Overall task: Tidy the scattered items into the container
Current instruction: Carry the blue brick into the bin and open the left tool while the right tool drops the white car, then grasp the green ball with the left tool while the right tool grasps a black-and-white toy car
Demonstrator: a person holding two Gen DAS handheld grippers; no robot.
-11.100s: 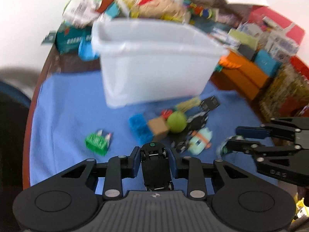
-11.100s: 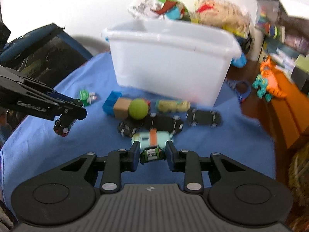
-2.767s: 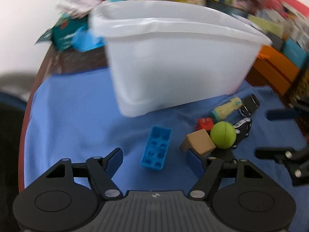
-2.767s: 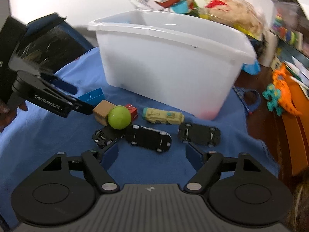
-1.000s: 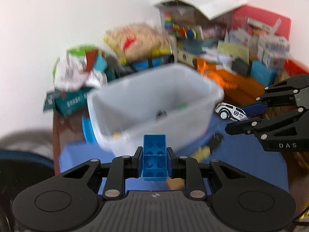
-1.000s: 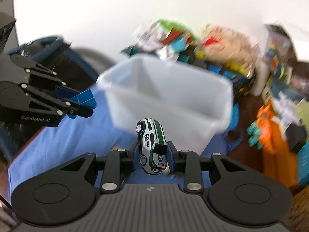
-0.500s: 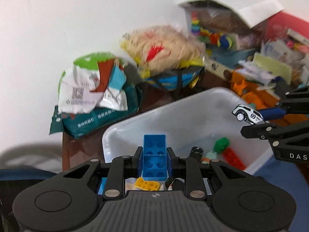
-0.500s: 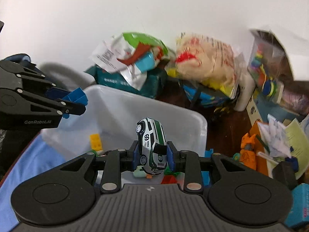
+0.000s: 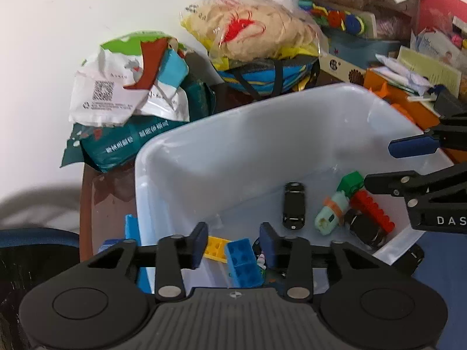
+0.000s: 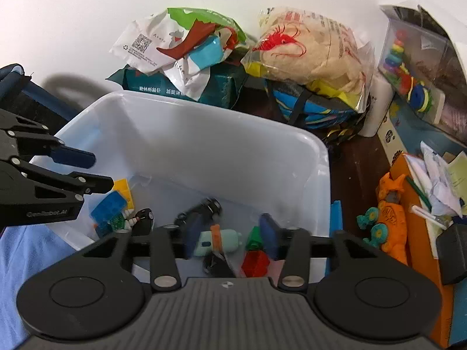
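The white plastic bin (image 9: 233, 134) (image 10: 204, 122) sits below both grippers. My left gripper (image 9: 233, 240) is open above the bin's left end; the blue brick (image 9: 243, 264) lies in the bin below it, beside a yellow brick (image 9: 216, 248). My right gripper (image 10: 229, 236) is open and empty above the bin's right end. In the bin I see a black car (image 9: 294, 205), a mint toy (image 9: 331, 213), a green piece (image 9: 350, 182) and a red brick (image 9: 372, 208). The blue brick also shows in the right wrist view (image 10: 109, 205). The white car is hidden.
Snack bags (image 9: 131, 87) (image 10: 309, 46) and boxes crowd the table behind the bin. An orange dinosaur toy (image 10: 389, 213) lies to the right. Blue cloth (image 10: 26, 250) covers the table in front. Each gripper shows at the other view's edge.
Both grippers have opened over the bin. The blue brick has dropped from my left gripper into the bin, and the white car has left my right gripper.
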